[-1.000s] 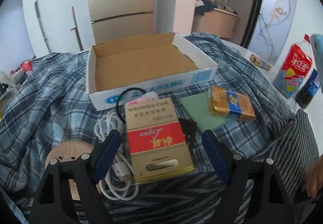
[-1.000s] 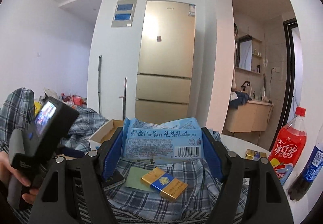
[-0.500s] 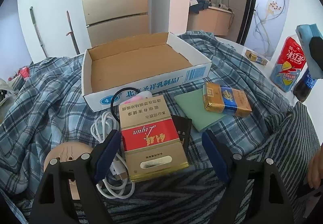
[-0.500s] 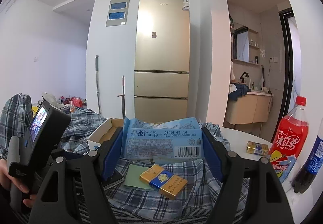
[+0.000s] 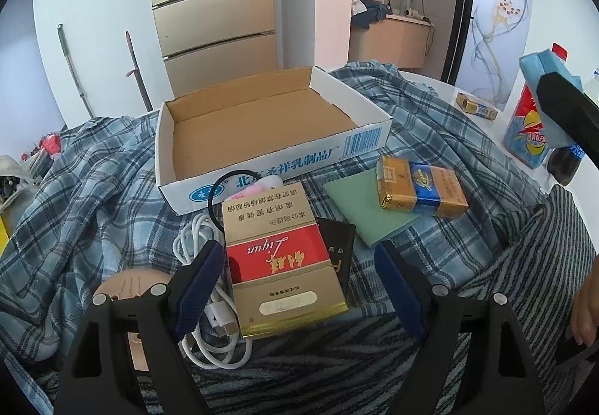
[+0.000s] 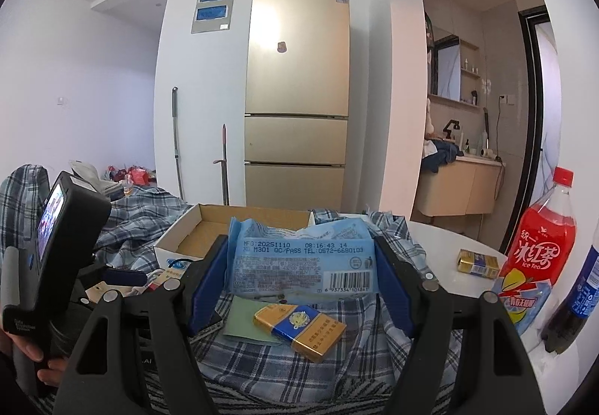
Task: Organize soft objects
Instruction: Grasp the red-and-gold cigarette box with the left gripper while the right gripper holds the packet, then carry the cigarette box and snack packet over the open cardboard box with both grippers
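While comparing against the views of a second ago: both cameras sitting lower and closer to the table now, right claw no longer lifting but levelling off.

Starting at left — left gripper (image 5: 299, 276) hovering over the clutter, jaws spread wide, gripping nothing; straddling the red-and-gold carton (image 5: 279, 257), not touching it as far as can be judged. Beside it, lying on the plaid cloth (image 5: 93, 197): white cable (image 5: 202, 321), black hair tie (image 5: 215, 190), something pink tucked behind the carton, green pad (image 5: 359, 209), gold-and-blue pack (image 5: 419, 186) resting partly on the pad.

Moving to centre — open cardboard box (image 5: 262, 130) sitting beyond the clutter, inside bare, nothing placed yet.

Moving right — right gripper (image 6: 301, 276) pinching the blue tissue packet (image 6: 303, 257) by its two short sides, wrapper crumpling at the top; packet hanging in air above the pad and pack, box (image 6: 224, 227) just behind it. Reading this as carry nearly done — next being a short reach forward and a release over the box. Packet soft, so likely sagging; no hard squeeze needed.

Far right, on bare white tabletop (image 6: 441, 246): second gold pack (image 6: 477, 263), red tea bottle (image 6: 539, 250), dark cola bottle (image 6: 572, 295).

Room: gold fridge (image 6: 297, 85) against white wall, two long handles leaning beside it, washroom alcove opening at right.
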A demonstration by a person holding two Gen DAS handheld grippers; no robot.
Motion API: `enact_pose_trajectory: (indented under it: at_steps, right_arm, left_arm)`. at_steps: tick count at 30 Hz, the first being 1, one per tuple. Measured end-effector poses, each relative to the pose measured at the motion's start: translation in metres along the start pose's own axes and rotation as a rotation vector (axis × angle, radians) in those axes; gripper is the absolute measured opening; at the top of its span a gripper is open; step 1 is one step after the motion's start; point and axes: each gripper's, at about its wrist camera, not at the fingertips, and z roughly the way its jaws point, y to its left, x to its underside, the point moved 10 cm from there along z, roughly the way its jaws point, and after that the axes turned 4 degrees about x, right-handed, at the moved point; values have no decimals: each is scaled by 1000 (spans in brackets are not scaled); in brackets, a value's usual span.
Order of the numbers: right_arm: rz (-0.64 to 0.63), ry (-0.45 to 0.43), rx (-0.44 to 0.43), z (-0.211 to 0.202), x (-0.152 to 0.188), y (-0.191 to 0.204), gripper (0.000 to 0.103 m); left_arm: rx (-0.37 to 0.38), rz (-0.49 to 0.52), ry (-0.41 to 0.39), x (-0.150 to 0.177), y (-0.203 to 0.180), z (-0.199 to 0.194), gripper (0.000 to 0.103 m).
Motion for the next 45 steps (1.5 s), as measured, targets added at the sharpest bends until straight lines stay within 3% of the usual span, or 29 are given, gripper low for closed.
enact_pose_trajectory:
  at_steps: [9, 11, 21, 25, 33, 38, 41, 45]
  right_arm:
    - [-4, -12, -7, -3, -1, 1, 73]
    - [-6, -12, -7, -4, -1, 2, 73]
    - [-24, -16, -9, -6, -1, 6, 73]
    - [-24, -20, -8, -7, -1, 6, 73]
    - [-12, -27, -24, -7, -3, 5, 73]
    - [-18, -41, -22, -9, -4, 5, 73]
    - [-24, -54, -14, -11, -6, 6, 73]
    - [-39, -76, 12, -17, -14, 7, 73]
  left_arm:
    - [35, -68, 30, 2, 9, 7, 85]
    - [53, -99, 27, 2, 13, 7, 68]
    - [47, -116, 49, 6, 16, 11, 61]
    - [45, -75, -85, -6, 9, -15, 60]
    - [-57, 44, -419, -27, -9, -83, 60]
    - [-149, 67, -520, -30, -11, -111, 60]
    - [-169, 54, -579, -33, -9, -131, 60]
    - [-167, 15, -598, -39, -4, -145, 60]
